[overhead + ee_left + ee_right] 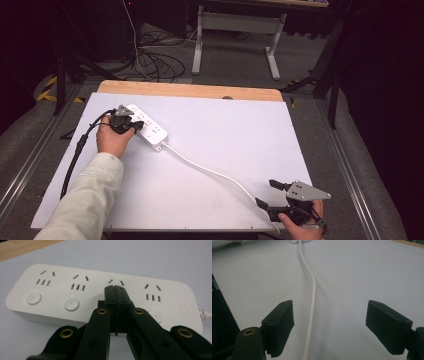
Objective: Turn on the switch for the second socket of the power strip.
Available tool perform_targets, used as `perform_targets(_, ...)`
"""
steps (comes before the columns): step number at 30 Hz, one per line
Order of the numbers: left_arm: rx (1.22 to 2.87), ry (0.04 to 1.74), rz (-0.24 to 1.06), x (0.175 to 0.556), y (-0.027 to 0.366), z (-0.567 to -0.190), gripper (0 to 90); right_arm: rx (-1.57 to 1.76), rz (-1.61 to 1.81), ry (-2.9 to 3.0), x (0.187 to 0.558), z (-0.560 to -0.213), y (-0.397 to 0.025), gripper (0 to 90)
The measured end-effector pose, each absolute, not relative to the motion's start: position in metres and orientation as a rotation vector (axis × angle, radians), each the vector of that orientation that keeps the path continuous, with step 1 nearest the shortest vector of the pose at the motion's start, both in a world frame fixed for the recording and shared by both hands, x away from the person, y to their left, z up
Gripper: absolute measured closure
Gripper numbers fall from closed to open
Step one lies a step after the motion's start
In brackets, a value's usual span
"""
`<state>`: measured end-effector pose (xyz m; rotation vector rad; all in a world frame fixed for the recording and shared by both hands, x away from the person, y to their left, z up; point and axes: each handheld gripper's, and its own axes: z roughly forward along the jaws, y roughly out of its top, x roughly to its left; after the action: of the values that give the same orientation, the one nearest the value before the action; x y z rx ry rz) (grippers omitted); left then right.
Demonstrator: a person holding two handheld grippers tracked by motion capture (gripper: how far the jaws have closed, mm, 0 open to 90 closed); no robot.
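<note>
The left hand-held gripper (115, 290), jaws pressed together, is bearing on the white power strip (146, 130) at the bench's (240, 125) far left — probably pinning it or pressing a switch. The right hand-held gripper (329, 322) is waiting spread astride the cord (312, 300). White-topped bench, dim room behind.

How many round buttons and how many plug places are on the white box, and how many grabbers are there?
On the power strip:
Round buttons: 3 in sight (a 4th may hide behind the shut left gripper)
Socket groups: 4
Grippers: 2, the left one and the open right gripper, which has the white cord between its jaws
Total: 9
</note>
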<state>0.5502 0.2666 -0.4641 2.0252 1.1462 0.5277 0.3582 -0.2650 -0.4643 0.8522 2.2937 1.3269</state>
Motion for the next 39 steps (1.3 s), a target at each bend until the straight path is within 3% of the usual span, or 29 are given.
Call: perform_targets(39,2.011,1.188,0.575,0.5454,0.2613,-0.4674,90.0,0.844,1.329,2.297,0.3576,-0.4640,-0.2651,22.8)
